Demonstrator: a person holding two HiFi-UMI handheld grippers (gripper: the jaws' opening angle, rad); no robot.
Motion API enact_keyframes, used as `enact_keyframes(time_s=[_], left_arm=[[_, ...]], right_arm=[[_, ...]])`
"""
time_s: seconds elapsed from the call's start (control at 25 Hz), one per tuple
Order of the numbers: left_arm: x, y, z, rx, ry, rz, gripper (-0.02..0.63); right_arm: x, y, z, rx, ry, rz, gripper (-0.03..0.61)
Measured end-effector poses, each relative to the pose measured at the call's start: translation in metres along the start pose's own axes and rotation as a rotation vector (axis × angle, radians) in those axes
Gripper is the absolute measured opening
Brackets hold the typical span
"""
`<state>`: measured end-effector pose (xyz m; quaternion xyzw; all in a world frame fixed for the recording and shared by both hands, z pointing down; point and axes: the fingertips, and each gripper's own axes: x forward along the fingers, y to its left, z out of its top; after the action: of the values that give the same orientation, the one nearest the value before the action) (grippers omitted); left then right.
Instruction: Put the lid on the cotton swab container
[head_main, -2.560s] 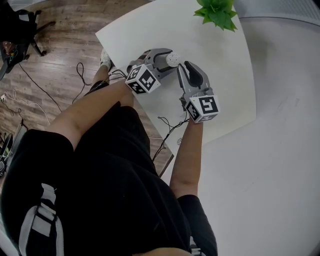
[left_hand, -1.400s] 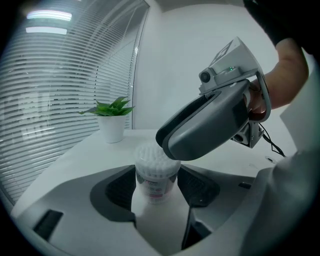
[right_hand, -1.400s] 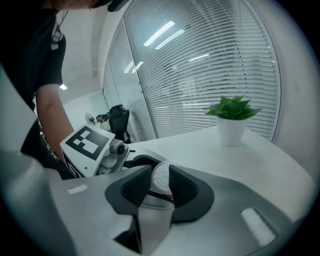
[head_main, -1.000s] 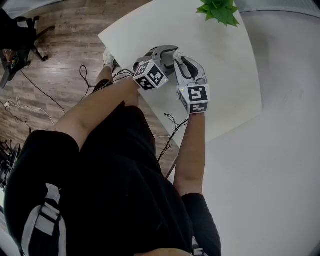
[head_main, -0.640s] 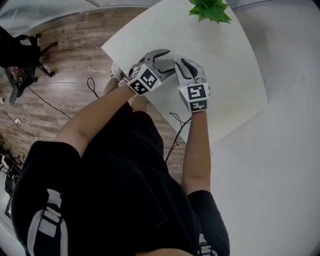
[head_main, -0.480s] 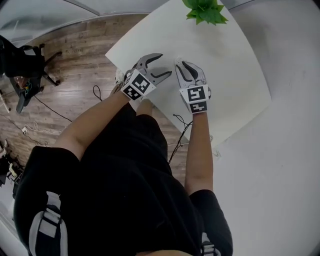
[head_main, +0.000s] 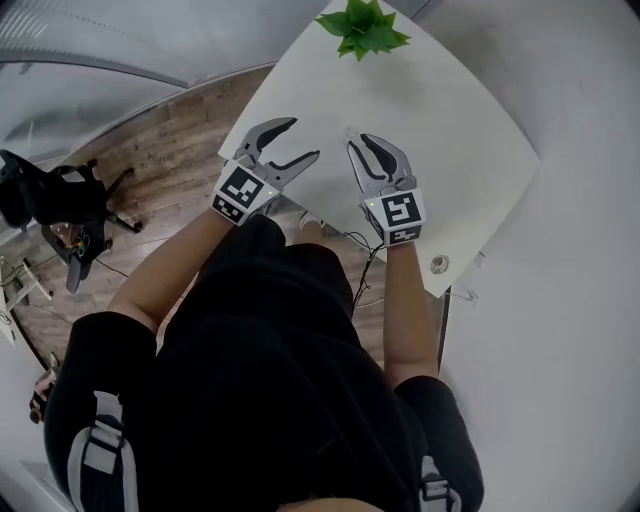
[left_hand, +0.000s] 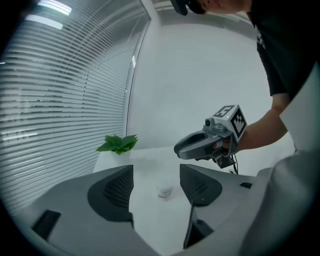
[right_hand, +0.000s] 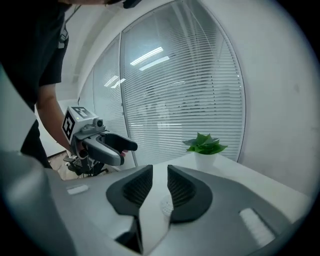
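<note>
White table (head_main: 470, 130) beneath all else. At the table's far corner, a potted plant (head_main: 362, 25). Above the table's near edge, the left gripper (head_main: 305, 138), jaws just opened wide, released, gripping nothing. Also above the table, further in from that edge, the right gripper (head_main: 360, 140), jaws parted only narrowly, likewise empty. Upright on the table below both, clear of either, the cotton swab container (left_hand: 164, 189), dotted white lid (right_hand: 165, 204) on top.

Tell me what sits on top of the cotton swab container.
A white dotted lid covers the container on the table. What is inside stays hidden beneath the lid.
</note>
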<state>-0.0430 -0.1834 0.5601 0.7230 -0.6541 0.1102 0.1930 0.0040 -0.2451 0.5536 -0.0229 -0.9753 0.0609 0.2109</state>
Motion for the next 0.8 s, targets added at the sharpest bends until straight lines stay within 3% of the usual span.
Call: enact_keyframes(time_s=[0.24, 0.4, 0.52, 0.68, 0.8], left_arm=[[-0.021, -0.023, 0.061, 0.063, -0.113, -0.088, 0.255], [-0.042, -0.041, 0.099, 0.085, -0.173, -0.140, 0.226], [-0.055, -0.054, 0.125, 0.116, -0.214, -0.185, 0.170], [-0.066, -0.060, 0.149, 0.126, -0.232, -0.193, 0.047], [-0.071, -0.063, 0.165, 0.139, -0.249, -0.200, 0.010]], right_arm=[[-0.052, 0.005, 0.041, 0.170, -0.162, -0.099, 0.097], [-0.082, 0.026, 0.073, 0.125, -0.225, -0.154, 0.086], [-0.101, 0.040, 0.099, 0.086, -0.270, -0.184, 0.074], [-0.119, 0.055, 0.127, 0.045, -0.320, -0.207, 0.058], [-0.129, 0.062, 0.144, 0.026, -0.354, -0.216, 0.024]])
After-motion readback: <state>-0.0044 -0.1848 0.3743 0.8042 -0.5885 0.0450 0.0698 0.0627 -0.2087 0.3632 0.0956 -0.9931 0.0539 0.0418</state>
